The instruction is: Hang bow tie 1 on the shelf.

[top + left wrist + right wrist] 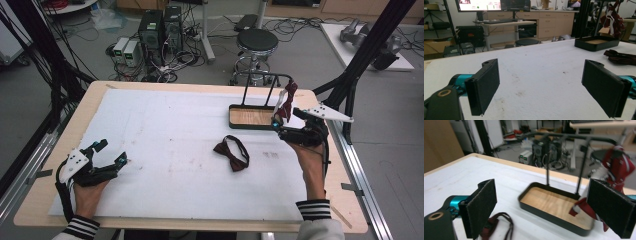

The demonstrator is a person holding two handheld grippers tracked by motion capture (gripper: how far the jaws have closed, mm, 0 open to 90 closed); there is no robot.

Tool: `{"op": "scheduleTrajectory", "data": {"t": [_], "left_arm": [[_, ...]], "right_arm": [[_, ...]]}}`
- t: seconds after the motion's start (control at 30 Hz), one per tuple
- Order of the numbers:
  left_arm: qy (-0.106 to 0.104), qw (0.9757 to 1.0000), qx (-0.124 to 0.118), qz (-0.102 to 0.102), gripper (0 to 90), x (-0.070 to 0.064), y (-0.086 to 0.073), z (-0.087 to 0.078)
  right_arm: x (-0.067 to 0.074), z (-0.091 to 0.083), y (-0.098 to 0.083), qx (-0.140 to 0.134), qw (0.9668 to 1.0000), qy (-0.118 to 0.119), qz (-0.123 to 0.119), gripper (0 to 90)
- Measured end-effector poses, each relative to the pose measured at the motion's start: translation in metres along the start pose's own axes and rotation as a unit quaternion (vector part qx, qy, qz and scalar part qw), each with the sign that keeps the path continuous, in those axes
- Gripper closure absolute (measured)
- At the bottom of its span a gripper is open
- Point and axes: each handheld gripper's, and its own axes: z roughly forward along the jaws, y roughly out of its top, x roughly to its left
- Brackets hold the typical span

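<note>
A black stand with a wooden-floored tray (231, 116) and a top rail (265, 75) stands at the table's far right. A dark red tie (288, 100) with white trim hangs from the rail's right end. My right gripper (284, 120) is open just in front of that tie. In the right gripper view the tie (617, 166) drops behind the right jaw, its end over the tray (536, 211). A dark red bow tie (231, 153) lies flat on the white mat, mid-table. My left gripper (112, 151) rests open at the front left, nothing between its jaws.
A white mat (165, 130) covers most of the wooden table (90, 100). A metal frame rail (357, 165) runs along the right edge. A stool (256, 42) and computer boxes (160, 30) stand on the floor beyond the far edge.
</note>
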Motion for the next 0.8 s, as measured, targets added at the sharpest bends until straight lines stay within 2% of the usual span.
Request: {"op": "scheduleTrajectory", "data": {"t": [0.1, 0.3, 0.43, 0.53, 0.73, 0.8], "left_arm": [[0.0, 1.0, -0.001, 0.0, 15.2, -0.001, 0.0, 0.0], [-0.001, 1.0, 0.0, 0.003, 15.2, -0.001, 0.0, 0.0], [-0.001, 1.0, 0.0, 0.003, 15.2, -0.001, 0.0, 0.0], [-0.001, 1.0, 0.0, 0.003, 15.2, -0.001, 0.0, 0.0], [0.0, 1.0, -0.002, 0.0, 15.2, -0.001, 0.0, 0.0], [0.0, 1.0, -0.002, 0.0, 15.2, -0.001, 0.0, 0.0]], "right_arm": [[0.016, -0.006, -0.004, -0.014, 0.9997, 0.016, -0.009, 8.5], [0.034, -0.012, -0.014, -0.035, 0.9985, 0.039, -0.013, 8.5], [0.04, -0.012, -0.023, -0.037, 0.998, 0.048, -0.018, 8.5], [0.044, -0.011, -0.031, -0.029, 0.9977, 0.057, -0.021, 8.5], [0.051, -0.006, -0.044, -0.027, 0.9965, 0.063, -0.048, 8.5], [0.054, -0.005, -0.047, -0.027, 0.9964, 0.063, -0.051, 8.5]]}}
